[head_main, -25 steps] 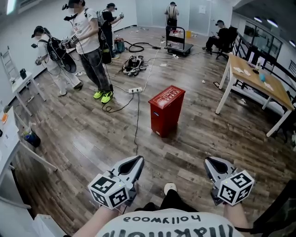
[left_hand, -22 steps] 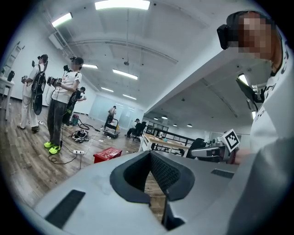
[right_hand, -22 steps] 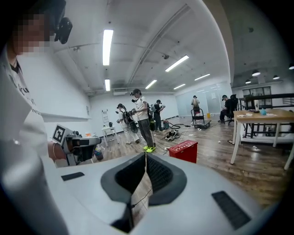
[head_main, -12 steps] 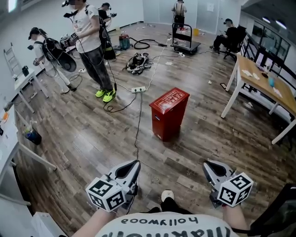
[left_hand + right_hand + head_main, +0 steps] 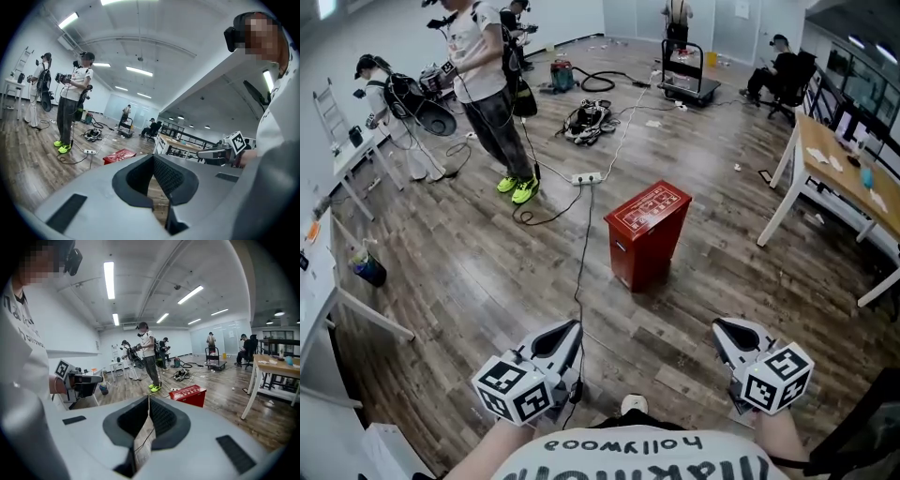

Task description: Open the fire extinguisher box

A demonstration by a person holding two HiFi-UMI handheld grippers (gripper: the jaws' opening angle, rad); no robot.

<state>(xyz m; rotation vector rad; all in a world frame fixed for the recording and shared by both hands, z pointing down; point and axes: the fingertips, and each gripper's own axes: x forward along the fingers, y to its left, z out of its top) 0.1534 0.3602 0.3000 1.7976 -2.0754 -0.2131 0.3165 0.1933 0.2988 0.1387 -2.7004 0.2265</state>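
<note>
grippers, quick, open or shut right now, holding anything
Left gripper: closed, holding nothing.
Right gripper: closed, holding nothing.

In the head view both grippers sit low in the frame, well apart from each other. The left gripper (image 5: 565, 330) is at lower left. Its jaws point up the frame and lean slightly right, with the left marker cube (image 5: 517, 392) behind them, nearer the camera. The right gripper (image 5: 729, 328) is at lower right, its jaws leaning up and left ahead of the right marker cube (image 5: 778, 377). The left forearm (image 5: 492, 448) and right forearm (image 5: 780, 429) run off the bottom edge. In each gripper view the jaw tips meet with nothing between them. The right pair shows only a thin slit below the tips.
</note>
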